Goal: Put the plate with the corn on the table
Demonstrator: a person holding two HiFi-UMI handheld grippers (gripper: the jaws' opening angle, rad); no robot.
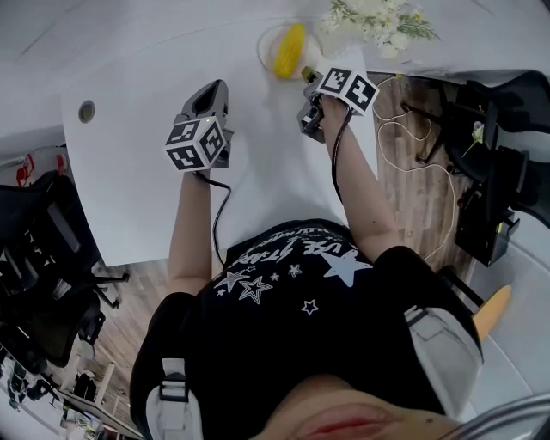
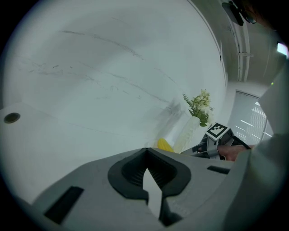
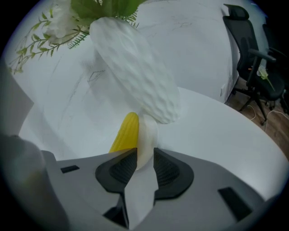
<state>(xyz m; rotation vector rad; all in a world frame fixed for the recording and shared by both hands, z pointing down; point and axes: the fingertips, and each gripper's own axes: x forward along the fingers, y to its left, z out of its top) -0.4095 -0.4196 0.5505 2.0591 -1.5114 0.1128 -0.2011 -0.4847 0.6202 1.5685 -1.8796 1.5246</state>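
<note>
A pale plate (image 1: pixel 265 53) with a yellow corn cob (image 1: pixel 290 50) lies on the white table (image 1: pixel 146 163) at its far side. My right gripper (image 1: pixel 307 77) reaches the plate's near right rim. In the right gripper view the plate rim (image 3: pixel 145 133) fills the narrow gap between the two pads, so the right gripper (image 3: pixel 145 159) is shut on it, with the corn (image 3: pixel 125 133) just beyond. My left gripper (image 1: pixel 209 89) hovers over bare table to the left, shut and holding nothing (image 2: pixel 145 151). The corn (image 2: pixel 165 145) peeks over the left gripper's jaws.
A white textured vase (image 3: pixel 135 67) of flowers (image 1: pixel 378 21) stands right behind the plate. A round cable hole (image 1: pixel 86 111) sits near the table's left corner. Office chairs stand at the left (image 1: pixel 43 258) and right (image 1: pixel 507 172), with cables on the wooden floor (image 1: pixel 430 180).
</note>
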